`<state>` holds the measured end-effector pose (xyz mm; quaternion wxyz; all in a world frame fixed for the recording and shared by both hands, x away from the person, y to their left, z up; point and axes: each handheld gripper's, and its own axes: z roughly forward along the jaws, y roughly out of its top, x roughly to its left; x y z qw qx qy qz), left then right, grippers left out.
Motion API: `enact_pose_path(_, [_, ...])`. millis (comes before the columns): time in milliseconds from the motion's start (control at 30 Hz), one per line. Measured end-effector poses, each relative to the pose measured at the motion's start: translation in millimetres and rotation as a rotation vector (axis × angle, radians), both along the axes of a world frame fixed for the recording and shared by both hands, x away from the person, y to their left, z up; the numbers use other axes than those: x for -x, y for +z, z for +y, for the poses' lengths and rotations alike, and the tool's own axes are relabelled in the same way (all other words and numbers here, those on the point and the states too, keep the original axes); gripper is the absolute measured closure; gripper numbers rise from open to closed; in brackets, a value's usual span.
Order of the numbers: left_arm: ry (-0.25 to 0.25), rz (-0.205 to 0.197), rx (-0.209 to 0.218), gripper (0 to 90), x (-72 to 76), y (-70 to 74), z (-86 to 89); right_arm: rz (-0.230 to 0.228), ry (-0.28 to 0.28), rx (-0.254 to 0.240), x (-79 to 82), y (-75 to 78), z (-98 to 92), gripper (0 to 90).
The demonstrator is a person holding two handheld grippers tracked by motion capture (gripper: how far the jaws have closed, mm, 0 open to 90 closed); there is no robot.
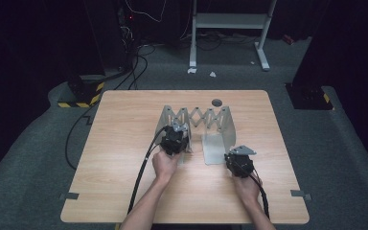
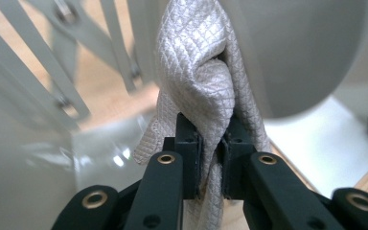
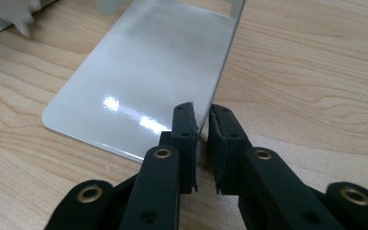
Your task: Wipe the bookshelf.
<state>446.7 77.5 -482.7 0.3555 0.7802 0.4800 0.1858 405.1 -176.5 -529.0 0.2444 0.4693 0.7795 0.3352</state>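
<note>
Left gripper view: the left gripper (image 2: 213, 143) is pinched nearly shut on a bunched grey cloth (image 2: 196, 76), pressed against the metal expanding rack (image 1: 199, 125) at table centre. At four o'clock from it, the right gripper (image 3: 200, 136) clamps the rack's base plate (image 3: 143, 72) edge. Best approach, likely: hold that plate steady and wipe in short strokes.

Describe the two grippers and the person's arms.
Both grippers, left and right, are black, each trailing a black cable and topped by a grey three-cornered plate. Their fingers are black blocks on arms with brass-ringed holes. The forearms are bare, no sleeves showing.
</note>
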Motion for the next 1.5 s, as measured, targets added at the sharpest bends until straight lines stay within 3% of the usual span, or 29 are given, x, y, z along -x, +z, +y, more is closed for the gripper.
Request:
enact_pose_path(200, [-0.009,0.023,-0.011,80.6,1.5,-8.9,-4.4,-0.002,-0.002,0.004,0.3,0.0,0.6,81.5])
enact_pose_path(467, [-0.037,-0.063,0.037,80.8,8.7,34.6,5.7,-0.002,-0.005,0.006,0.8,0.0,1.1,81.6])
enact_pose_path(567, [-0.022,-0.082,0.075,80.7,7.3,45.5,10.8,0.000,-0.003,0.001,0.5,0.0,0.7,81.6])
enact_pose_path(633, [-0.022,-0.085,0.074,80.7,8.2,46.4,10.3,0.001,-0.003,0.000,0.5,0.0,0.6,81.6])
enact_pose_path(800, [-0.042,-0.063,0.021,80.7,14.0,32.8,1.1,0.000,-0.001,0.001,0.5,0.0,0.6,81.5])
enact_pose_path(933, [-0.029,0.012,-0.007,80.7,8.9,6.7,0.9,0.000,-0.001,0.002,0.6,0.0,0.9,81.5])
enact_pose_path(1067, [-0.014,0.023,0.001,80.7,5.4,3.5,0.6,-0.001,-0.001,0.003,0.7,0.0,1.0,81.5])
enact_pose_path(1200, [-0.003,-0.023,0.034,80.7,6.2,18.8,3.3,-0.001,0.000,0.005,1.0,0.1,1.4,81.4])
enact_pose_path(1233, [0.011,-0.054,0.054,80.7,4.0,31.4,6.9,-0.002,0.000,0.007,1.1,0.1,1.6,81.3])
enact_pose_path(1333, [0.025,-0.073,0.055,80.7,0.1,40.1,10.2,-0.002,0.001,0.008,1.3,0.1,1.8,81.3])
enact_pose_path(1500, [0.102,-0.084,0.050,80.8,-14.1,55.3,17.9,-0.005,0.001,0.013,1.5,0.0,2.3,81.3])
